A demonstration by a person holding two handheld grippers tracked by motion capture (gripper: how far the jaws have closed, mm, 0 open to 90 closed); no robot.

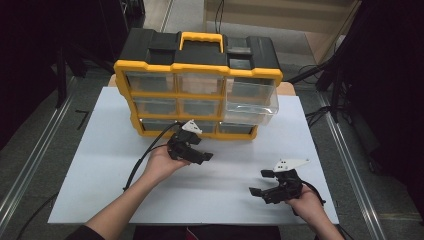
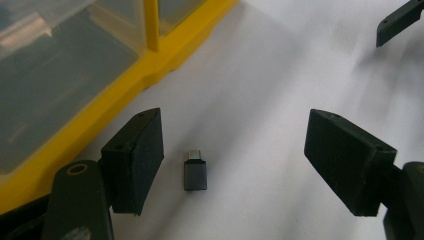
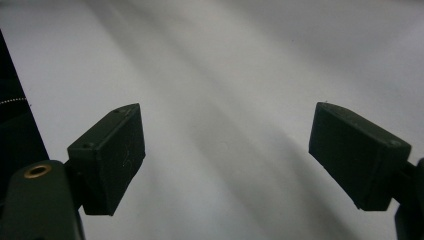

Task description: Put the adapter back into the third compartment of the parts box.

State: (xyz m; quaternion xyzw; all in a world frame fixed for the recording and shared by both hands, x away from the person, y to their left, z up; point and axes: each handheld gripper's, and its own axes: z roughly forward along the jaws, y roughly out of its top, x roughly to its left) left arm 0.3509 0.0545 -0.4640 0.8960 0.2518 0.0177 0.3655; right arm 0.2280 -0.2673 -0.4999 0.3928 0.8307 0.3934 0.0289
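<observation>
Left gripper (image 2: pixel 235 165): jaws spread wide, hanging low over the table with nothing pinched; in the high view (image 1: pixel 197 150) it sits just in front of the organizer's bottom row.
Adapter (image 2: pixel 195 170): small dark grey plug adapter with a metal tip, lying flat on the white surface between the left jaws — closer to the left jaw, touching neither.
Right gripper (image 3: pixel 227 157): jaws also wide apart, holding nothing, just plain white surface under it; in the high view (image 1: pixel 267 182) it's near the front right of the table, well apart from the left one.
Organizer (image 1: pixel 197 82): black and yellow drawer cabinet with a yellow handle on top, standing at the back of the table; its upper right clear drawer (image 1: pixel 250 102) is pulled out.
Table (image 1: pixel 100 165): matte white board, soft shadows across it.
Room: pretty dim — grey floor, metal rails either side, cables on the floor to the right.
</observation>
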